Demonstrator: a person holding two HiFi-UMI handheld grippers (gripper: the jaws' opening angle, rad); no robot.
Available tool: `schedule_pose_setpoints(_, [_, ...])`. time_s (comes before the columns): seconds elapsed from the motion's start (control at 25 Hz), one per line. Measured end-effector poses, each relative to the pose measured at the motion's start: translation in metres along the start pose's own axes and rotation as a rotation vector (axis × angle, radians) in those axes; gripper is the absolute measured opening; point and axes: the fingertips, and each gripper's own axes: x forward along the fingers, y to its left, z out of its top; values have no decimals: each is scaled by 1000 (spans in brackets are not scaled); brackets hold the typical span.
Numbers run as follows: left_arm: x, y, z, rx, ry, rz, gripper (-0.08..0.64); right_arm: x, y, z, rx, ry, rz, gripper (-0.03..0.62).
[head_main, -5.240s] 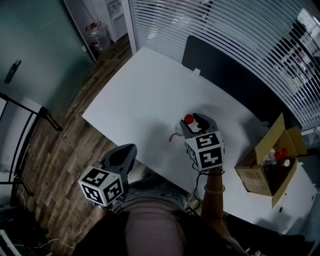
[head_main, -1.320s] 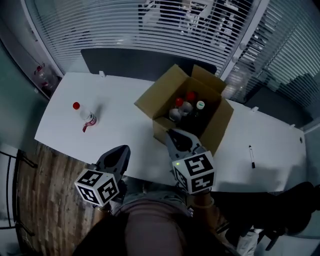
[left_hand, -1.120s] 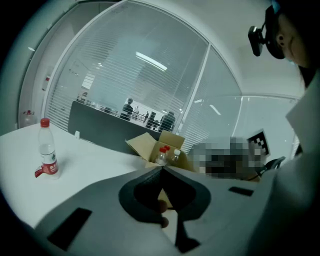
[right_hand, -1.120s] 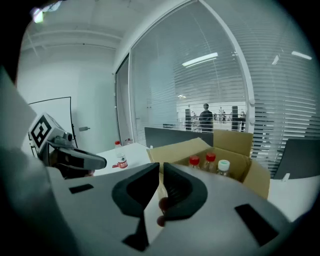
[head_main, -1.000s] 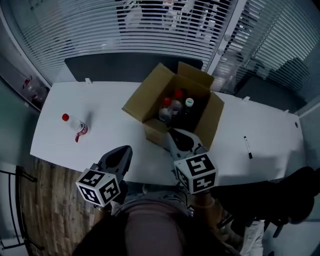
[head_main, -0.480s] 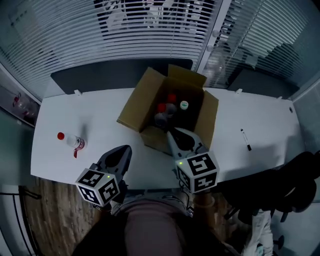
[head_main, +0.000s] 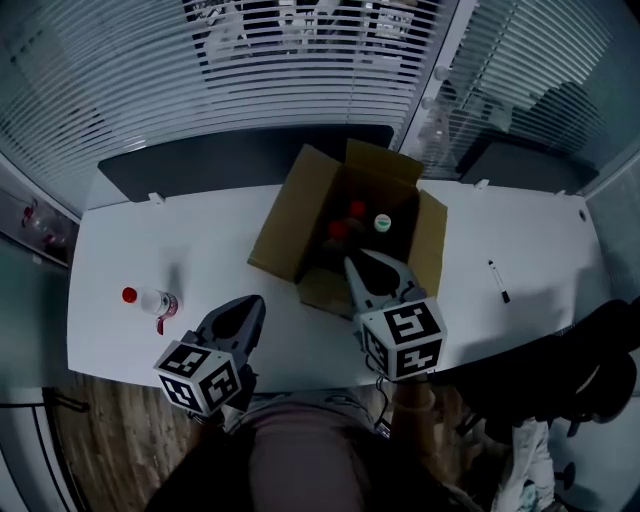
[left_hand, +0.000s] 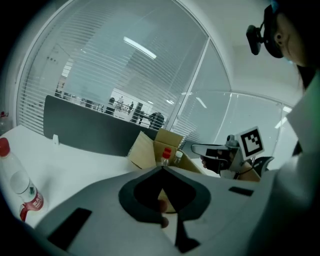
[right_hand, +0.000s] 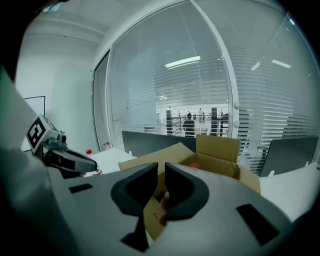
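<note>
An open cardboard box (head_main: 290, 225) stands mid-table with several capped bottles (head_main: 357, 209) upright inside. My right gripper (head_main: 353, 261) hovers at the box's near wall, jaws shut and empty; the right gripper view has the box (right_hand: 220, 150) close ahead behind the gripper (right_hand: 161, 168). My left gripper (head_main: 251, 303) sits lower left near the table's front edge, shut and empty. A clear red-capped bottle (head_main: 150, 299) lies on the table left of it. The left gripper view shows that bottle (left_hand: 21, 187) at the left edge, beyond the gripper (left_hand: 162, 169), and the box (left_hand: 150, 150) ahead.
A black pen (head_main: 496, 281) lies on the white table (head_main: 200, 240) right of the box. A dark partition panel (head_main: 230, 158) runs along the table's far edge, with glass walls and blinds behind. A black office chair (head_main: 590, 370) stands at the right.
My right gripper has come closer to the box, now at its near wall. The head view has shifted, and the lying bottle sits nearer my left gripper. Both grippers stay shut.
</note>
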Motion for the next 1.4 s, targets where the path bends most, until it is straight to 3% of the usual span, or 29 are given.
schedule_pose_setpoints(0.64, [5, 55, 11, -45, 26, 15, 8, 64, -19, -1, -16, 85, -45, 49])
schedule_pose_setpoints(1.4, [24, 77, 7, -70, 70, 10, 8, 105, -33, -33, -24, 230, -24, 147])
